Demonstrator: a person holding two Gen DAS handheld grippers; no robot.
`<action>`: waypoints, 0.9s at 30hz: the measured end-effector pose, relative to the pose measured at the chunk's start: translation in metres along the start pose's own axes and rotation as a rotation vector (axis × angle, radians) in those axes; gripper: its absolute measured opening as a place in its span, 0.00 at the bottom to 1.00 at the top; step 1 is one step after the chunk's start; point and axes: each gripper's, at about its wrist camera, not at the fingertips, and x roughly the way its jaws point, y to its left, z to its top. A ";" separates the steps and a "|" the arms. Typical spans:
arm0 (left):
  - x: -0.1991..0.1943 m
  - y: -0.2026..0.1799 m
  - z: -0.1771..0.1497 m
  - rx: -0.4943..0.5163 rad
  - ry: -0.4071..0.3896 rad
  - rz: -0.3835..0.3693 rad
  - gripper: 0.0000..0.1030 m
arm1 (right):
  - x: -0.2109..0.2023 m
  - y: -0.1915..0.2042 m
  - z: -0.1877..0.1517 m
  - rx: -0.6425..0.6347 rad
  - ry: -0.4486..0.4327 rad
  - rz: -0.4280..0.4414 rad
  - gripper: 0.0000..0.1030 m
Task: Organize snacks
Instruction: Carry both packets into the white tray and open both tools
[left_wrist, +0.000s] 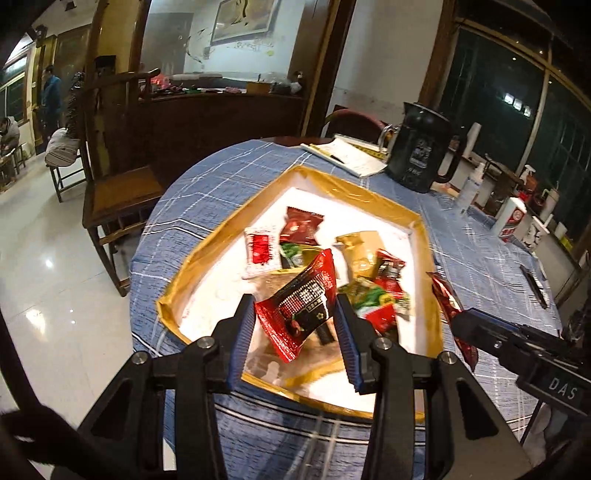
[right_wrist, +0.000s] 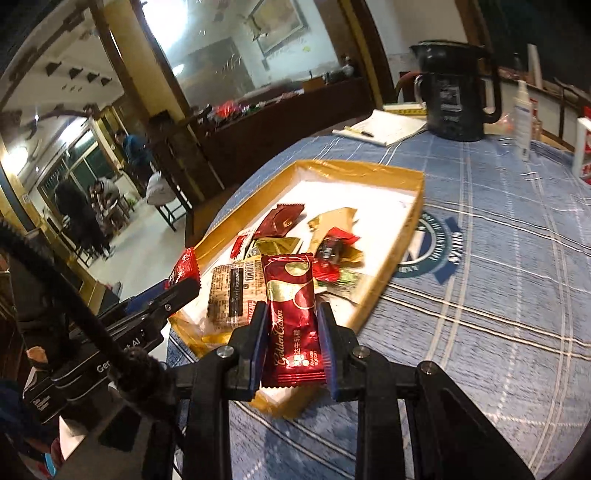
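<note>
1. Two claws each carry a snack over or beside the gold-rimmed tray (left_wrist: 177, 295), which sits on the blue checked tabletop (right_wrist: 480, 295); a loose heap of wrappers (left_wrist: 362, 269) already lies on its white floor.
2. My left claw (left_wrist: 295, 325) is partly closed on a red-and-black packet (left_wrist: 295, 314). It hangs directly above the near part of the tray, tilted, its long axis running diagonally between the pads.
3. My right claw (right_wrist: 291, 332) is pinched narrow on a red Golden Crown bar (right_wrist: 291, 317), whose long axis points straight ahead along the fingers. The bar sits at the tray's near corner, with the tray floor ahead and to the left; I judge the left claw better placed to release first.
4. In the left wrist view the right claw (left_wrist: 465, 325) shows outside the tray's right rim, over the cloth.
5. Hard to make out: whether either packet touches the heap beneath it; motion blur softens the tray's near edge.
6. Cut off: the left claw (right_wrist: 181, 291) in the right view shows only one fingertip, its packet (right_wrist: 184, 267) mostly hidden.
</note>
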 end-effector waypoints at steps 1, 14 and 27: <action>0.002 0.001 0.001 0.006 0.003 0.007 0.43 | 0.008 0.002 0.003 -0.007 0.011 -0.005 0.25; 0.022 -0.005 0.004 0.102 -0.019 0.135 0.44 | 0.056 0.009 0.014 -0.039 0.033 -0.077 0.25; 0.048 0.000 0.013 0.121 0.022 0.155 0.45 | 0.077 -0.001 0.034 -0.038 0.044 -0.109 0.25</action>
